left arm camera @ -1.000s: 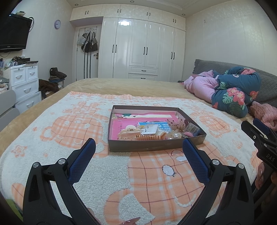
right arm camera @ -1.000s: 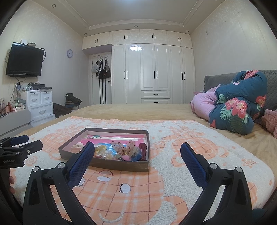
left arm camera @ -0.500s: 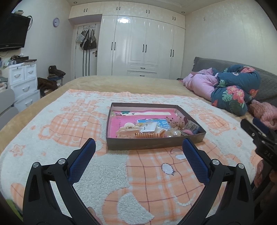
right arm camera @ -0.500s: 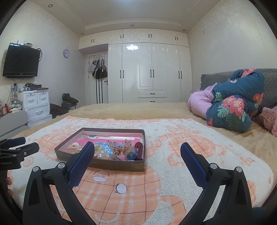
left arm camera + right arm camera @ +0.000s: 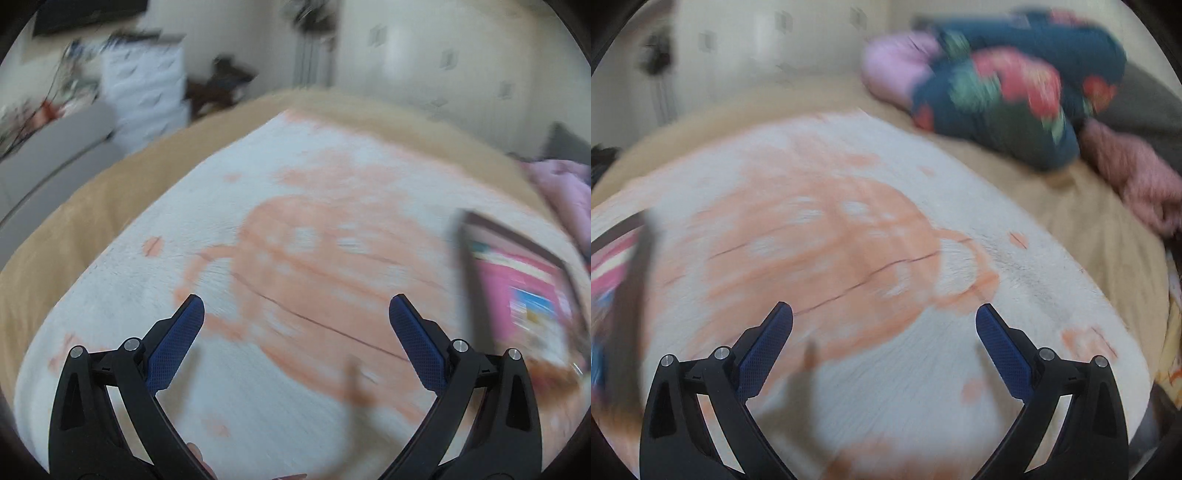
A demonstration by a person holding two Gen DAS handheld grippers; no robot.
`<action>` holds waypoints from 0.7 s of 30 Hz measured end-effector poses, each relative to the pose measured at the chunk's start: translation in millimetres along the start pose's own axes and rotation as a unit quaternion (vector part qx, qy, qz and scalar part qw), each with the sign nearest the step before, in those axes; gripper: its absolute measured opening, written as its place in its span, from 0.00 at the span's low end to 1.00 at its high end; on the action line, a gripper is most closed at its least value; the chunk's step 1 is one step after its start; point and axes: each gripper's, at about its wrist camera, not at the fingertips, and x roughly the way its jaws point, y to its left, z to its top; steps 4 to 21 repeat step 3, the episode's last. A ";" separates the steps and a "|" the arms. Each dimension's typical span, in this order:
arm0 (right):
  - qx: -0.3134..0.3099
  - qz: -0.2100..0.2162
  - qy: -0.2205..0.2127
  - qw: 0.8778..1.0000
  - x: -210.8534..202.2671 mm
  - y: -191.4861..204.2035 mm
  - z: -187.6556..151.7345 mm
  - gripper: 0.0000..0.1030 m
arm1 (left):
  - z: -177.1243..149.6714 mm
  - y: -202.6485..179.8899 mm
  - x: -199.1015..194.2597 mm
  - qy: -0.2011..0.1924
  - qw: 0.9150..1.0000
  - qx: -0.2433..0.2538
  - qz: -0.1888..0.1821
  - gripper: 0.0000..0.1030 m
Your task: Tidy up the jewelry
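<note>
- Both tongs are seen spread wide with nothing held: the left gripper (image 5: 296,314) and the right gripper (image 5: 884,319) each show two blue ribbed pads set far apart, with only bedding between them.
- Each gripper is held above a white fleece blanket (image 5: 258,387) printed with orange checked shapes; shadows of the fingers are cast on the fleece just beyond the pads.
- Both views are heavily smeared by motion blur, so fine detail cannot be read.
- In the left wrist view, the jewelry box (image 5: 517,295) is placed at the far right edge, a shallow dark-walled tray with a pink lining; a blue card-like item is made out inside it, and the rest of the contents are too blurred to name.
- In the right wrist view, the same box (image 5: 631,280) is cut by the left edge, only its dark wall and a strip of pink being shown.
- A tan bedspread (image 5: 55,240) is seen under the blanket.
- A white drawer unit (image 5: 144,85) is placed beyond the bed at the far left of the left wrist view.
- A navy floral quilt (image 5: 1004,96) is bunched at the far right of the bed, with a pink cover (image 5: 897,62) beside it.
</note>
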 end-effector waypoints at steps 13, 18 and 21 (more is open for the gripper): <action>0.023 0.000 0.049 0.999 29.7 -5.7 -3.3 0.95 | 7.9 15.5 41.8 0.044 0.998 -0.023 0.029 0.89; 0.023 0.000 0.049 0.999 29.7 -5.7 -3.3 0.95 | 7.9 15.5 41.8 0.044 0.998 -0.023 0.029 0.89; 0.023 0.000 0.049 0.999 29.7 -5.7 -3.3 0.95 | 7.9 15.5 41.8 0.044 0.998 -0.023 0.029 0.89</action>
